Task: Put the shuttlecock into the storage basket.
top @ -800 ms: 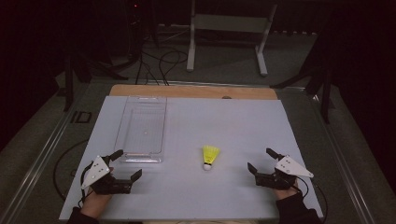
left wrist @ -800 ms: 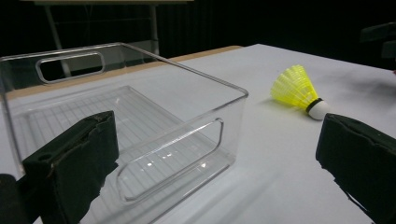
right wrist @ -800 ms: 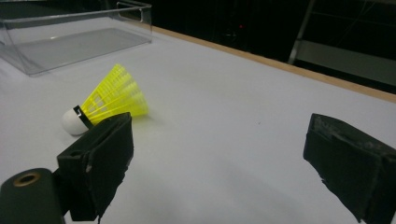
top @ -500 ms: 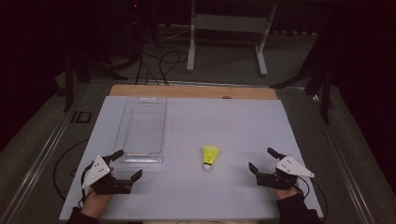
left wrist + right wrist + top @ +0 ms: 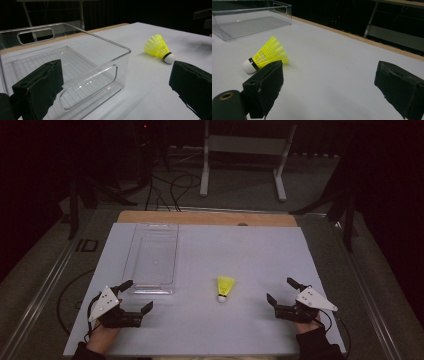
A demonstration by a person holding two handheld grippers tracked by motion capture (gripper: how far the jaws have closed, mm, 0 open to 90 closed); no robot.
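Both my tongs, left [image 5: 136,296] and right [image 5: 280,291], gape empty; next I judge: seize the yellow plastic shuttlecock [image 5: 225,287] for the clear plastic bin [image 5: 151,259].

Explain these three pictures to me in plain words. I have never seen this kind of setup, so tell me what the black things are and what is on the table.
A person sits at a table and holds a hand tool in each hand. Each tool is a gripper with two black fingers. The high view looks down from above: the left gripper is at bottom left, the right gripper at bottom right. The other two pictures come from small cameras riding on each gripper, looking out between its own fingers.

On the white table lie a yellow shuttlecock with a white tip and an empty clear plastic bin. Both grippers are open and hold nothing; the shuttlecock lies between them, untouched.
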